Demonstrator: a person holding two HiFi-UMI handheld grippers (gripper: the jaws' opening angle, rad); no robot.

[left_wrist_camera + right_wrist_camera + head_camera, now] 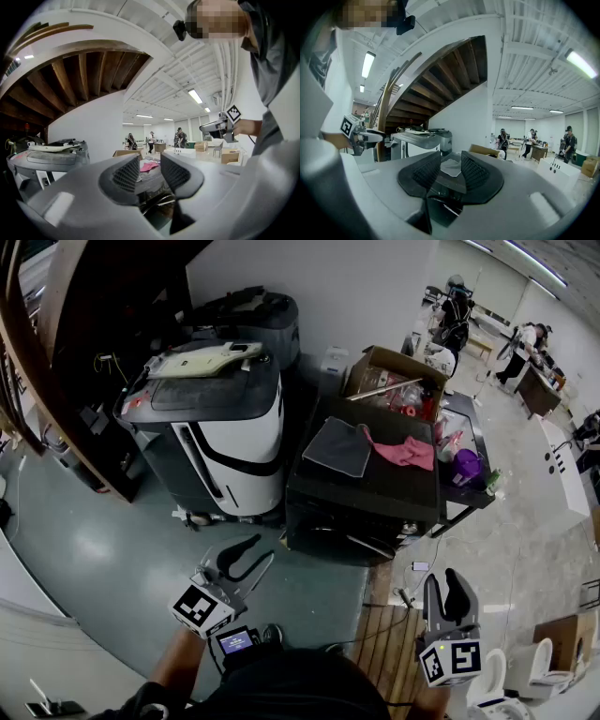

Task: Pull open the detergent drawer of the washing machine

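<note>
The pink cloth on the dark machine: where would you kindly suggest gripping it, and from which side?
Probably a raised fold near the middle of the pink cloth, pinched from above: it lies crumpled on the machine's flat top, so folds stand up while edges lie flat.

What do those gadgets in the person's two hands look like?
Each is a pale grey handheld tool. The left gripper and the right gripper both end in two dark, curved jaws lined with grid-textured pads. Each carries a white cube printed with black square markers. The person wears a dark top.
</note>
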